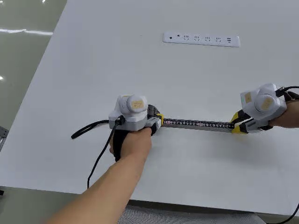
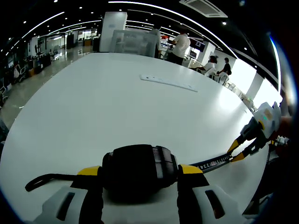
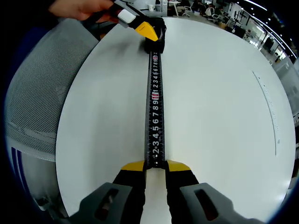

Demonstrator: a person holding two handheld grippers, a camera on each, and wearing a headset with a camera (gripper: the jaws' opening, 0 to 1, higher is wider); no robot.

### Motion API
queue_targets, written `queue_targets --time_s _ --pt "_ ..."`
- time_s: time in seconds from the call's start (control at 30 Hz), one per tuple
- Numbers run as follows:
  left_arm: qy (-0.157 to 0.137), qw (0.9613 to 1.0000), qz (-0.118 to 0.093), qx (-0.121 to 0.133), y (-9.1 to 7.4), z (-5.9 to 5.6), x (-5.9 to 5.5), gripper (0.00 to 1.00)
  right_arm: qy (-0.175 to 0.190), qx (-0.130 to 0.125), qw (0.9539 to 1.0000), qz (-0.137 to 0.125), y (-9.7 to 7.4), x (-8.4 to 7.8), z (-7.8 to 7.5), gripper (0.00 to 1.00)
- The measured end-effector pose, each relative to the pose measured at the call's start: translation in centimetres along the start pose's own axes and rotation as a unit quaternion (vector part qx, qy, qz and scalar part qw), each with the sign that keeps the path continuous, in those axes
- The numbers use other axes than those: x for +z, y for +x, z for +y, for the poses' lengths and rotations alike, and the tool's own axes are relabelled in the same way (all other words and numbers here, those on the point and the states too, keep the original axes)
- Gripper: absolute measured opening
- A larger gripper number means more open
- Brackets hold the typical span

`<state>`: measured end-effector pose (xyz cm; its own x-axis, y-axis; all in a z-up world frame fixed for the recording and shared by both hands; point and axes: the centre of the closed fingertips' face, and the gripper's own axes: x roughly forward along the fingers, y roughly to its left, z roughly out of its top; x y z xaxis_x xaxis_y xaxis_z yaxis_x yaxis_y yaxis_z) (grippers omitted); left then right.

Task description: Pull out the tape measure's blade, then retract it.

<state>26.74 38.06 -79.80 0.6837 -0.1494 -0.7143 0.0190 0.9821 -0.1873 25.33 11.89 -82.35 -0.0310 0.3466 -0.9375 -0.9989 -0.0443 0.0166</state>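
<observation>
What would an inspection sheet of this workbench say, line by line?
Surface: plain white table.
Job's things: tape case near the front edge; blade pulled out, lying flat along the table.
Clutter: power strip at the far side, no plugs in it.
Grippers: left gripper shut on the case; right gripper shut on the blade's end.
Cables: black cable runs from the left gripper over the near edge.
Surroundings: mesh chair beside the table; people standing beyond it.
</observation>
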Motion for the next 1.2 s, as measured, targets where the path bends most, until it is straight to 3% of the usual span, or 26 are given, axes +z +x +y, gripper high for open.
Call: queue_targets --time_s 0.63,1.2 --pt "0.010 0.9999 -0.009 -0.007 -0.2 -0.1 0.0 0.58 0.000 -0.012 0.9999 -0.003 0.2 0.6 -0.2 0.12" --pt "0.001 0.9996 -0.018 -0.022 -0.3 0.0 -0.1 0.57 0.013 -0.024 0.9993 -0.027 0.5 1.5 -0.1 0.12"
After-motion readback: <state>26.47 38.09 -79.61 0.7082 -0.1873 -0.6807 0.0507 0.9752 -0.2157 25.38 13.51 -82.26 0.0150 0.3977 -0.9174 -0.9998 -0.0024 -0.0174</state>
